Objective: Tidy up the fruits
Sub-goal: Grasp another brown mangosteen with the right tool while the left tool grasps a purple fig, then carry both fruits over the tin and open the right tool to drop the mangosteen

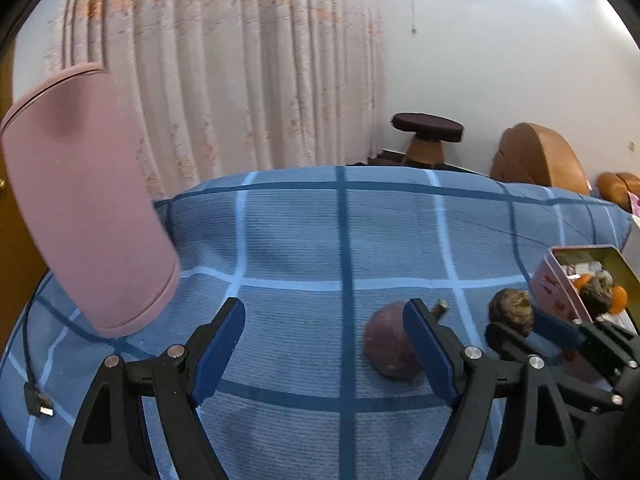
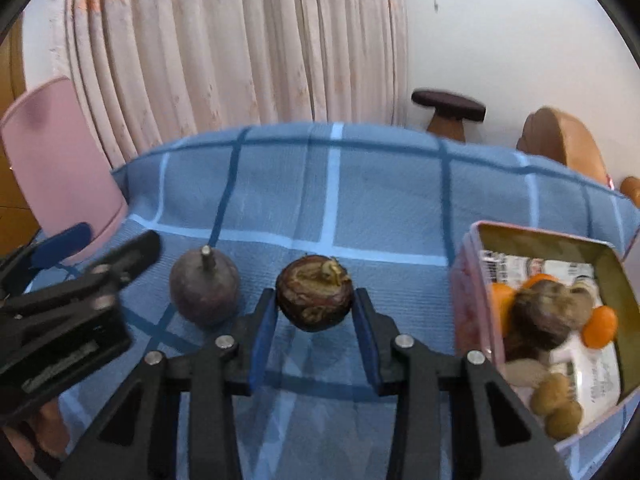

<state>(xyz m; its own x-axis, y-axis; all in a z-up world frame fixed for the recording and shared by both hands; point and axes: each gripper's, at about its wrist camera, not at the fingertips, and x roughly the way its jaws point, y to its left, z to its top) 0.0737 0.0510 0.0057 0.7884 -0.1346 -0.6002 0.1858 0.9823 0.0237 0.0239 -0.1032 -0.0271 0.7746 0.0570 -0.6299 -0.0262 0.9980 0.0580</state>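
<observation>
Soft, even daylight through the curtain [image 1: 224, 64]; cool cast. Faint shadows on the blue checked cloth [image 1: 304, 240]. Strong fisheye bending, dark vignette at corners. Motion blur on the tin [image 2: 556, 320] in the right wrist view; centre reasonably sharp.

Dark mangosteen [image 2: 314, 298] sits stem-up; purple passionfruit [image 2: 205, 291] just at its 9 o'clock; tin [image 2: 472, 280] with fruits at 3 o'clock.

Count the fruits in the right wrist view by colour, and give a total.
Dark purple-brown: 3, the stemmed fruit on the cloth, the held fruit in the right gripper, the dark fruit in the tin
Orange fruits: 2, partly hidden
Tan fruits: 2 clear
Total: 7
</observation>
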